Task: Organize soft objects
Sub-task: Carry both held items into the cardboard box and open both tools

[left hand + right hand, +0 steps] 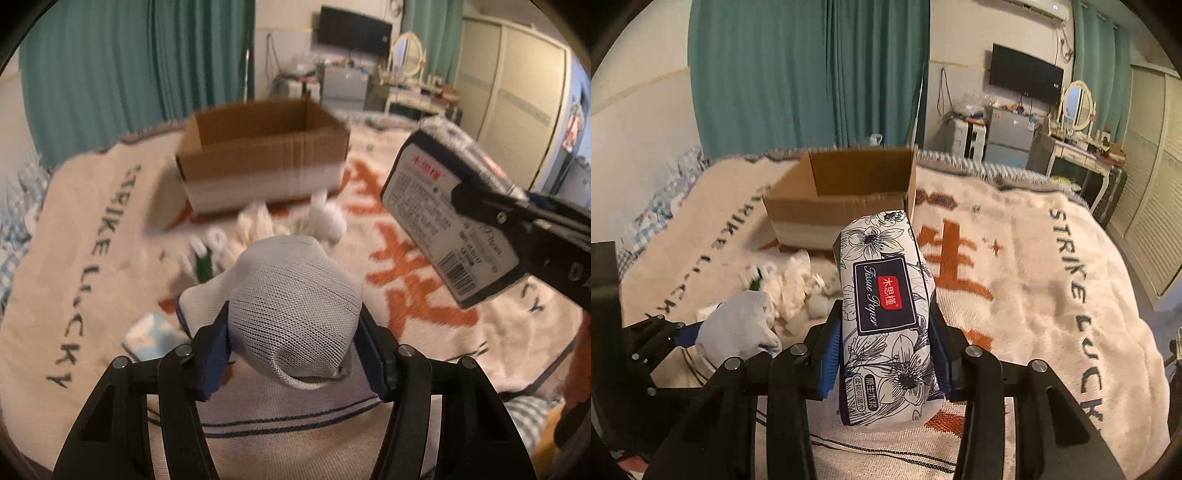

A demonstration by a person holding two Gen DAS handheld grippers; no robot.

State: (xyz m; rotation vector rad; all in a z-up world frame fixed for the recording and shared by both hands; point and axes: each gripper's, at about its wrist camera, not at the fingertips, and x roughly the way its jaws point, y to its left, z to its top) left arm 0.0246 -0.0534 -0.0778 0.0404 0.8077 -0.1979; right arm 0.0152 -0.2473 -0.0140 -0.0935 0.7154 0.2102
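The left hand-held gripper is clamped on a bunched grey knit glove, held above the blanket on the bed; the right hand-held gripper pinches a floral tissue pack across its narrow sides, also lifted. Both look light and squashy: the glove will sag and could slip from a shallow pinch, so a deep bite through the bunched middle suits it, while the slick-wrapped pack is best squeezed mid-length. The open cardboard box sits at 12 o'clock, with loose white soft items at 10 o'clock.
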